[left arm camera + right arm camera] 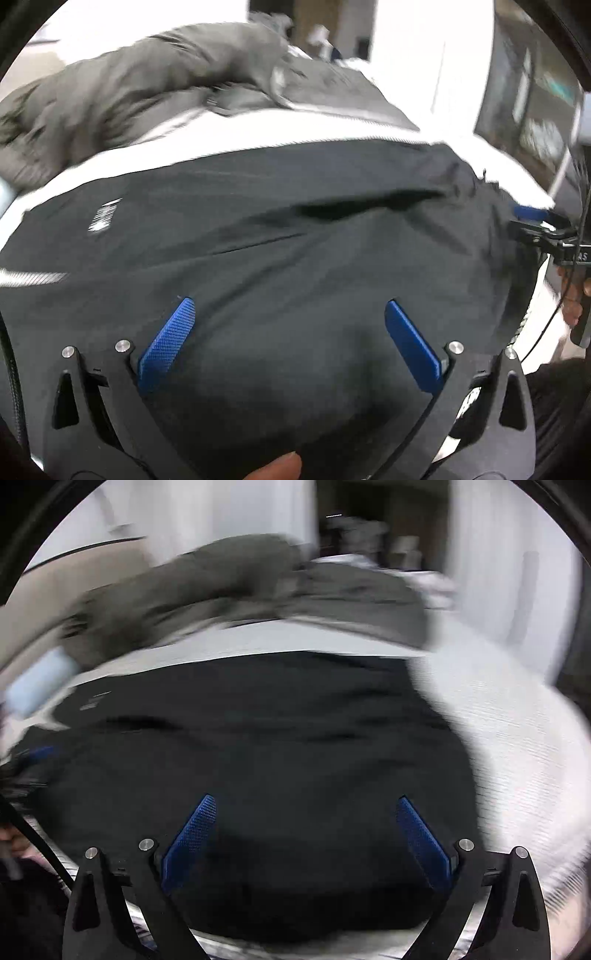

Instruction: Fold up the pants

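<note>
Black pants [280, 236] lie spread across a white bed [280, 125], with a small white logo at the left. They also fill the right wrist view [258, 746]. My left gripper [290, 306] is open, its blue fingers wide apart just above the black fabric, holding nothing. My right gripper [306, 801] is open too, over the pants' near edge. The right gripper also shows at the right edge of the left wrist view [535, 218], at the pants' right end. Both views are blurred.
A grey-olive garment [147, 81] lies bunched at the far side of the bed, also in the right wrist view [221, 579]. Bare white bedding [517, 738] lies to the right of the pants. A dark screen or cabinet [535, 103] stands at the far right.
</note>
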### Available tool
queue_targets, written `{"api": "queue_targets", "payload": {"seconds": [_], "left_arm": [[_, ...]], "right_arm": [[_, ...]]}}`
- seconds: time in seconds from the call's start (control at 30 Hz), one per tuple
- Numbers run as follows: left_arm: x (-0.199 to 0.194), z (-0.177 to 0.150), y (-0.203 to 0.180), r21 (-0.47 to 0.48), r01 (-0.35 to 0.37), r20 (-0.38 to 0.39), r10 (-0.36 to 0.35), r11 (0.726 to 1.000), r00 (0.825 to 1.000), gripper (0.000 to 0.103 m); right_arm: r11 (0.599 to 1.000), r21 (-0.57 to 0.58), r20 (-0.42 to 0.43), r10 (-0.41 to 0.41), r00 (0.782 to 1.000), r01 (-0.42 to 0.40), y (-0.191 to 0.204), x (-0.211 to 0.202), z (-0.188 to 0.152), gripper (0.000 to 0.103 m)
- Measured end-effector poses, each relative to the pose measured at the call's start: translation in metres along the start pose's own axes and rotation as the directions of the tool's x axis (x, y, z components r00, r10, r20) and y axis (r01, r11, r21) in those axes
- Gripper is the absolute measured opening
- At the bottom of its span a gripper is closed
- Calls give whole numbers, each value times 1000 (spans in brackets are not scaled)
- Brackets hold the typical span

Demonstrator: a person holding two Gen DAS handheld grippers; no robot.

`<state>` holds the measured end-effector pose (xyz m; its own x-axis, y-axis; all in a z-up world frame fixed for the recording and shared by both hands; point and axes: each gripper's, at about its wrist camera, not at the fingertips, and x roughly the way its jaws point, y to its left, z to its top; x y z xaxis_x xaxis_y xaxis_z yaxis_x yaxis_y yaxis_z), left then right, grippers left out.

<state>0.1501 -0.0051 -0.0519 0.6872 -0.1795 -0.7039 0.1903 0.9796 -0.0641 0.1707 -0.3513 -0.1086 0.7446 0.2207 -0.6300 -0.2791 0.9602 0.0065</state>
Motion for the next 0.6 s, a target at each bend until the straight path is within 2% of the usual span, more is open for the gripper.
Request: {"api": "queue_targets", "payload": {"seconds": [0.07,0.13,0.2,0.27,0.33,0.37,0.43,0.5,0.53,0.6], "left_arm": [[25,7,-18,38,15,-91,-12,999,996,102],[37,10,-16,46,5,-122,1,999,993,102],[36,10,0,29,5,-121,-2,1000,993,102],[29,6,23,9,-25,-110,26,1000,994,102],[25,4,51,-33,-102,-92,99,994,991,102],[19,1,67,-83,-140,-84,133,987,988,102],[14,0,82,-146,-142,-73,133,979,988,102],[5,2,79,-162,-129,-52,123,978,991,102],[2,3,71,-155,-110,-38,106,982,994,102],[-7,4,44,-137,-30,8,31,990,999,102]], "right_arm": [[997,-46,-66,51,997,-54,23,29,5,98],[992,-121,-123,17,992,-32,34,53,3,82],[987,-155,-126,-57,990,37,23,62,1,81],[988,-97,-115,-127,985,116,-10,54,-1,81],[973,-17,-109,-231,967,230,-55,41,-6,81],[959,23,-113,-277,954,281,-72,37,-9,81],[966,70,-96,-242,966,249,-75,26,-13,81],[959,42,-74,-277,958,281,-62,18,-11,81],[966,38,-57,-254,966,256,-50,14,-8,81],[988,41,-13,-149,989,149,-21,5,-7,85]]}}
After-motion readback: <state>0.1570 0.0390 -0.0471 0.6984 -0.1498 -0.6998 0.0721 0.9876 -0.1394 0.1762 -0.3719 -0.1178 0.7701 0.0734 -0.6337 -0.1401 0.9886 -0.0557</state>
